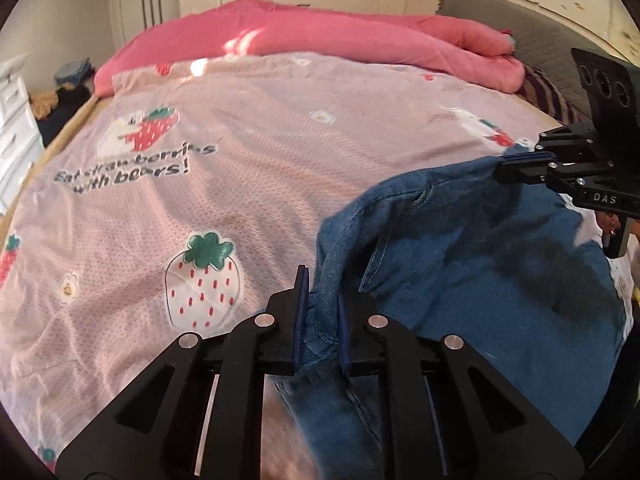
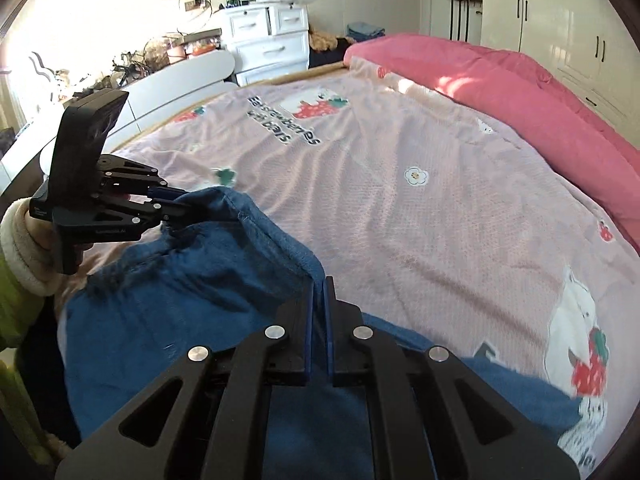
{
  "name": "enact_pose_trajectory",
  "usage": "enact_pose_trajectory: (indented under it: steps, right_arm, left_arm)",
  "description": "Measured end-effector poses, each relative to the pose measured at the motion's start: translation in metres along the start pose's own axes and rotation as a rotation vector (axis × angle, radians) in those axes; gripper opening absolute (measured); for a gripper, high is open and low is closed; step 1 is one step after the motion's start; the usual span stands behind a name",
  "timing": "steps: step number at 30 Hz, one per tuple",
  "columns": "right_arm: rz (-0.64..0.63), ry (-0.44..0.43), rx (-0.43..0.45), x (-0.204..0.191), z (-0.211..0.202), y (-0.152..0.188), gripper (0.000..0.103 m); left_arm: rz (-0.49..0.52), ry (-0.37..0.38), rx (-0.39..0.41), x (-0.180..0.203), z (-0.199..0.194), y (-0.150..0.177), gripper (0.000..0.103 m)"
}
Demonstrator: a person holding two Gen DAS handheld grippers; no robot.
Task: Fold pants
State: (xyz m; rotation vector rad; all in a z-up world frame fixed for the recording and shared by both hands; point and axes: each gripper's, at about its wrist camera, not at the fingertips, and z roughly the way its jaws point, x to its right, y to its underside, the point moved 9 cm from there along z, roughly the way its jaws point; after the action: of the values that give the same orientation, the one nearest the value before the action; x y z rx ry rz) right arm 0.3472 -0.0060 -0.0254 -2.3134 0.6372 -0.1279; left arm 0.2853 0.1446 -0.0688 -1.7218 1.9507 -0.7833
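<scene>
Blue denim pants [image 1: 480, 248] hang stretched between my two grippers over the near edge of the bed; they also fill the lower left of the right wrist view [image 2: 180, 300]. My left gripper [image 1: 322, 300] is shut on one corner of the pants' upper edge and shows from the side in the right wrist view [image 2: 176, 200]. My right gripper [image 2: 319, 304] is shut on the other corner and appears at the right in the left wrist view [image 1: 508, 162]. The fabric sags between them, its lower part hidden below the frames.
The bed has a pink strawberry-print sheet [image 1: 240, 180] and a rolled pink quilt [image 1: 320, 36] along its far side. A grey pillow [image 1: 500, 12] lies at the headboard. A white dresser [image 2: 268, 40] and white desk [image 2: 184, 80] stand beyond the bed.
</scene>
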Motion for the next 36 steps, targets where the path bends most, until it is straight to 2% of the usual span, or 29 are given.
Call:
enact_pose_trajectory:
  steps: [10, 20, 30, 36]
  right_arm:
    - [-0.023, -0.070, 0.048, -0.062, -0.054, 0.032, 0.004]
    - [-0.021, -0.126, 0.042, -0.115, -0.077, 0.081, 0.004]
    - [0.014, -0.174, 0.028, -0.149, -0.087, 0.123, 0.004]
    - [-0.001, -0.190, -0.020, -0.178, -0.076, 0.151, 0.004]
  left_arm:
    - [0.013, 0.045, 0.084, 0.030, -0.057, 0.026, 0.004]
    - [0.052, 0.082, 0.106, 0.059, -0.100, 0.068, 0.000]
    - [0.105, 0.089, 0.061, 0.085, -0.122, 0.118, 0.000]
    - [0.111, 0.057, 0.044, 0.092, -0.129, 0.139, 0.000]
